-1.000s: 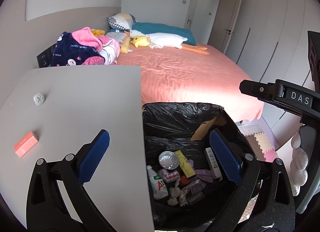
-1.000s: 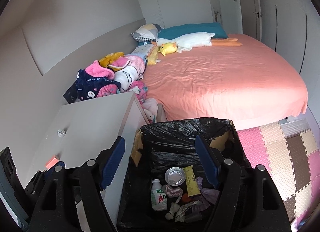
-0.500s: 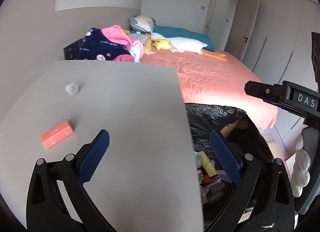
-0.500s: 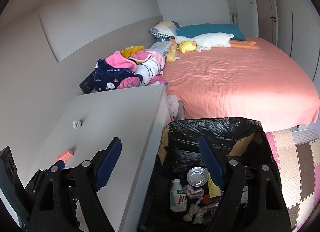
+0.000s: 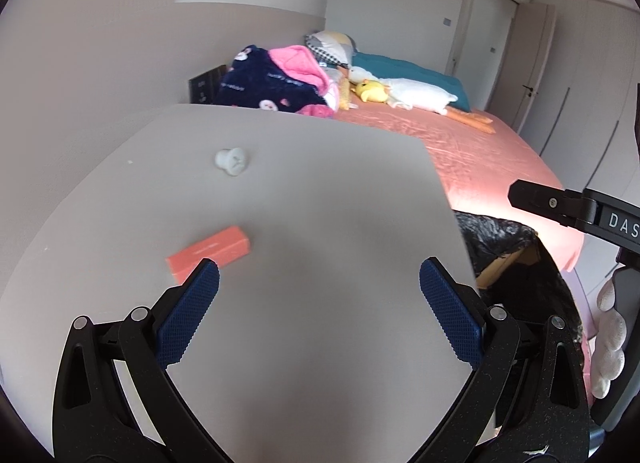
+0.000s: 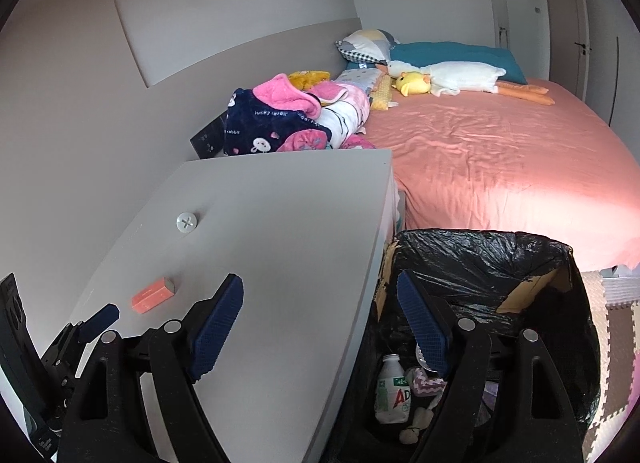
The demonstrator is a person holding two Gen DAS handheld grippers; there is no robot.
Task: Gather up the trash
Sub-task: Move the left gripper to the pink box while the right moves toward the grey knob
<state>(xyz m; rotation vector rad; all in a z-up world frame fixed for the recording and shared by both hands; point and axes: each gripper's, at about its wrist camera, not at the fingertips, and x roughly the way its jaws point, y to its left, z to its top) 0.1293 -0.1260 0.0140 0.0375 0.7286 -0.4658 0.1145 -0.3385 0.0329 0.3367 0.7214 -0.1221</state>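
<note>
A: How do the jaws stand?

B: Both pairs apart, nothing between them. The left gripper (image 5: 316, 283) hangs over the grey cabinet top (image 5: 320, 203); the right gripper's (image 6: 320, 305) jaws have just been opening, empty.

A: And the trash?

B: A coral-pink box (image 5: 209, 253) lies at ten o'clock, just past the left blue pad (image 5: 188, 315). A white cap (image 5: 232, 160) sits further, at eleven. The bag-lined bin (image 6: 480, 251) stands against the cabinet at three o'clock, likely for short drops.

A: Pose?

B: Both tilt downward, side by side.

Home bedroom: bed (image 6: 500, 167) in pink sheet, pillows, plush goose (image 6: 452, 77), probably wardrobe doors (image 5: 560, 103) behind.
</note>
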